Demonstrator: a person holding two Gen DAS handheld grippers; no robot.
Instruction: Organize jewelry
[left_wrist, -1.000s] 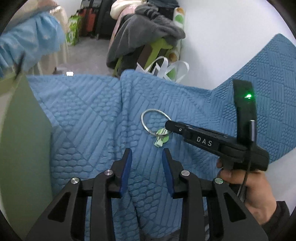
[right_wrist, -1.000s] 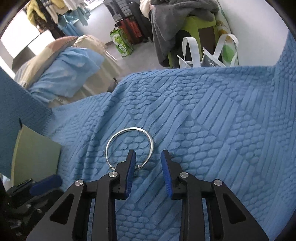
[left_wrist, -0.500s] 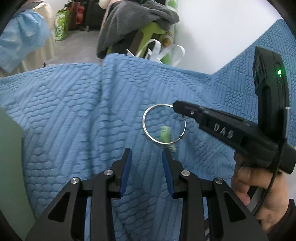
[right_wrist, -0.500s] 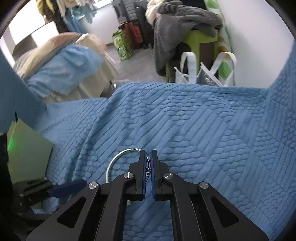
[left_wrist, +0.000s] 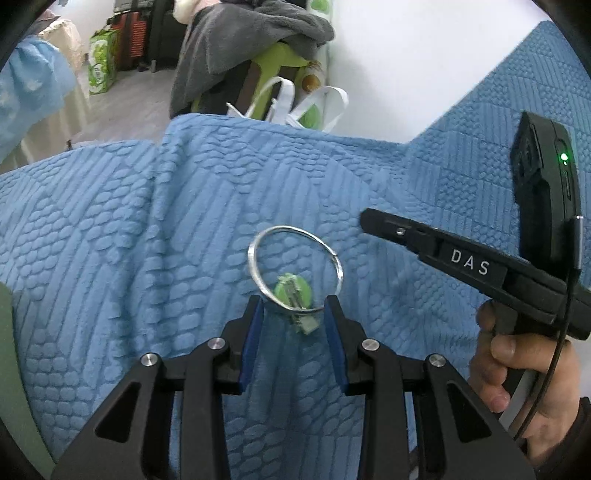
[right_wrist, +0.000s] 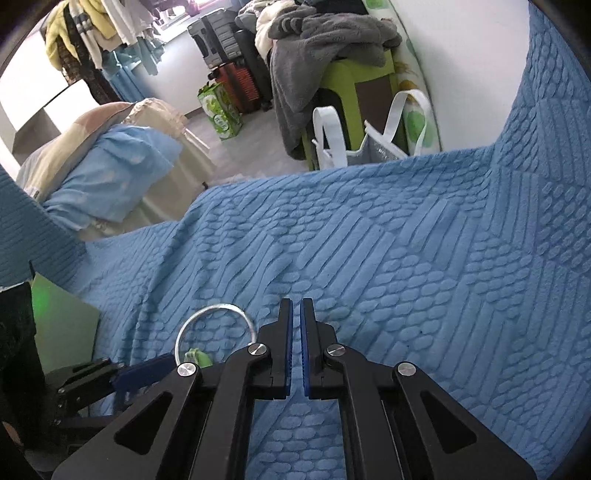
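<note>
A silver ring bracelet (left_wrist: 255, 258) with a small green tag (left_wrist: 293, 293) lies on the blue textured blanket (left_wrist: 147, 240). My left gripper (left_wrist: 294, 314) is open just above it, and the ring's near arc and the tag sit between its blue fingertips without being pressed. My right gripper (left_wrist: 369, 221) is held by a hand (left_wrist: 517, 369) to the right of the ring, apart from it. In the right wrist view that gripper (right_wrist: 296, 310) is shut with nothing between its pads. There the bracelet (right_wrist: 184, 328) lies to its left, beside a left gripper finger (right_wrist: 144, 369).
A flat green board (right_wrist: 62, 325) stands at the left of the blanket. Past the blanket's far edge are a green stool piled with grey clothes (left_wrist: 251, 66), a white-handled bag (left_wrist: 306, 107) and a white wall. A blue pillow (right_wrist: 110, 177) lies further left.
The right gripper's jaws closed at the ring's edge, then drew off to the right without it. The ring shifted, its tag now inside it. The left gripper came up to the ring.
</note>
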